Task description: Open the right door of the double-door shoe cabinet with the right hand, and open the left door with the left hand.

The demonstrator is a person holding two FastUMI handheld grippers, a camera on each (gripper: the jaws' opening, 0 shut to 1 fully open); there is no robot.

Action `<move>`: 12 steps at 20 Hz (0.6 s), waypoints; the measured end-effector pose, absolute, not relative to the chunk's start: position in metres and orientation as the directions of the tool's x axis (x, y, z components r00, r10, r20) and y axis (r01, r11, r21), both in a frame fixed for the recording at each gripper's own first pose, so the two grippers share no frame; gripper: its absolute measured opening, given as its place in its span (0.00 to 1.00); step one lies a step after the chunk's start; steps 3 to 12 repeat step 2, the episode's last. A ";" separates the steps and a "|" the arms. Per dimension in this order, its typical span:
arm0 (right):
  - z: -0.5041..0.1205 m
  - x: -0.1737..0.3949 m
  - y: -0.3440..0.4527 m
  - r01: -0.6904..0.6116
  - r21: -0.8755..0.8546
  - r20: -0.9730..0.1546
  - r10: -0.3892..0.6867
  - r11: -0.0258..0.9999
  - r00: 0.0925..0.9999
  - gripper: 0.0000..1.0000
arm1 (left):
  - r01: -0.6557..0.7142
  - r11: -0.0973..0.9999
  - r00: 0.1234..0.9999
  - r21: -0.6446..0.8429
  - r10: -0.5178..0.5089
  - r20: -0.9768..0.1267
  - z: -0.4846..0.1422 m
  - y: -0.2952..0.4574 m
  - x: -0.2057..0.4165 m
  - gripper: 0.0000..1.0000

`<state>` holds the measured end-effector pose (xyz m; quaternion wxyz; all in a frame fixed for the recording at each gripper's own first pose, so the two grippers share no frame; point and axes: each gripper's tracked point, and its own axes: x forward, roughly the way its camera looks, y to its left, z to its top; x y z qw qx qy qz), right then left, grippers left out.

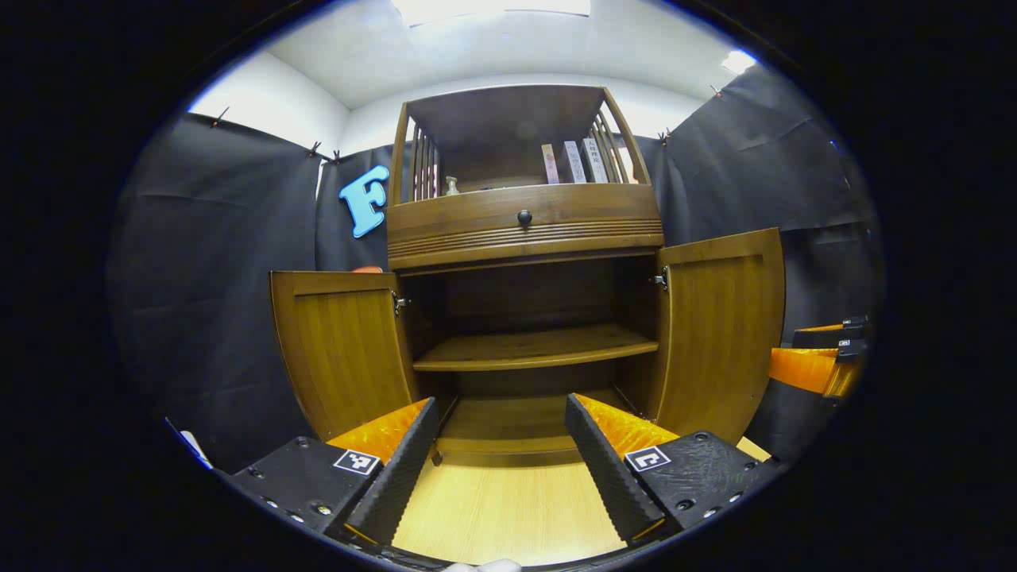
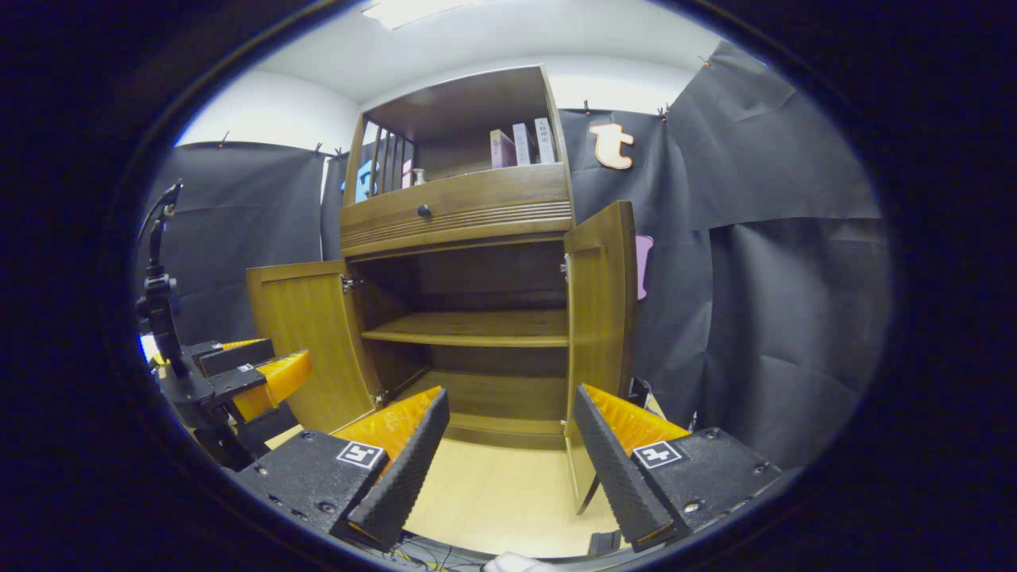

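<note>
The wooden shoe cabinet (image 1: 524, 230) stands ahead with both lower doors swung out. Its left door (image 1: 342, 349) and right door (image 1: 719, 334) stand wide, baring an empty middle shelf (image 1: 532, 348) and the bottom board. My left gripper (image 1: 500, 461) is open in front of the cabinet's middle, holding nothing. In the right gripper view the cabinet (image 2: 461, 214) sits ahead; its left door (image 2: 306, 342) and right door (image 2: 600, 318) hang open. My right gripper (image 2: 508, 453) is open and empty, near the right door's lower edge. The left gripper (image 2: 254, 373) shows at the left.
Above the doors is a drawer with a dark knob (image 1: 524, 216). The top shelf holds books (image 1: 574, 162) and a small bottle (image 1: 451, 186). Black cloth walls flank the cabinet. A light wooden floor (image 1: 508, 508) lies in front. A dark stand (image 2: 159, 302) rises at the left.
</note>
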<state>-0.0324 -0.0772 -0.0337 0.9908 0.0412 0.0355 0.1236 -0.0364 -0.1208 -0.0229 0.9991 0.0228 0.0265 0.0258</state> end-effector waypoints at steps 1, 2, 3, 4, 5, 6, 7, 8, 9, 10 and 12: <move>-0.033 -0.032 -0.077 -0.239 0.090 -0.060 0.244 0.967 0.968 0.99 | -0.048 0.998 0.998 0.047 0.050 -0.048 -0.023 -0.121 -0.036 0.96; -0.033 -0.033 -0.076 -0.237 0.089 -0.060 0.243 0.967 0.968 0.99 | -0.044 0.998 0.998 0.042 0.046 -0.046 -0.023 -0.121 -0.036 0.90; -0.033 -0.033 -0.076 -0.237 0.089 -0.060 0.243 0.967 0.968 0.99 | -0.044 0.998 0.998 0.042 0.046 -0.046 -0.023 -0.121 -0.036 0.90; -0.033 -0.033 -0.076 -0.237 0.089 -0.060 0.243 0.967 0.968 0.99 | -0.044 0.998 0.998 0.042 0.046 -0.046 -0.023 -0.121 -0.036 0.90; -0.033 -0.033 -0.076 -0.237 0.089 -0.060 0.243 0.967 0.968 0.99 | -0.044 0.998 0.998 0.042 0.046 -0.046 -0.023 -0.121 -0.036 0.90; -0.033 -0.033 -0.076 -0.237 0.089 -0.060 0.243 0.967 0.968 0.99 | -0.044 0.998 0.998 0.042 0.046 -0.046 -0.023 -0.121 -0.036 0.90; -0.033 -0.033 -0.076 -0.237 0.089 -0.060 0.243 0.967 0.968 0.99 | -0.044 0.998 0.998 0.042 0.046 -0.046 -0.023 -0.121 -0.036 0.90; -0.033 -0.033 -0.076 -0.237 0.089 -0.060 0.243 0.967 0.968 0.99 | -0.044 0.998 0.998 0.042 0.046 -0.046 -0.023 -0.121 -0.036 0.90; -0.033 -0.033 -0.076 -0.237 0.089 -0.060 0.243 0.967 0.968 0.99 | -0.044 0.998 0.998 0.042 0.046 -0.046 -0.023 -0.121 -0.036 0.90; -0.033 -0.033 -0.076 -0.237 0.089 -0.060 0.243 0.967 0.968 0.99 | -0.044 0.998 0.998 0.042 0.046 -0.046 -0.023 -0.121 -0.036 0.90; -0.033 -0.033 -0.076 -0.237 0.089 -0.060 0.243 0.967 0.968 0.99 | -0.044 0.998 0.998 0.042 0.046 -0.046 -0.023 -0.121 -0.036 0.90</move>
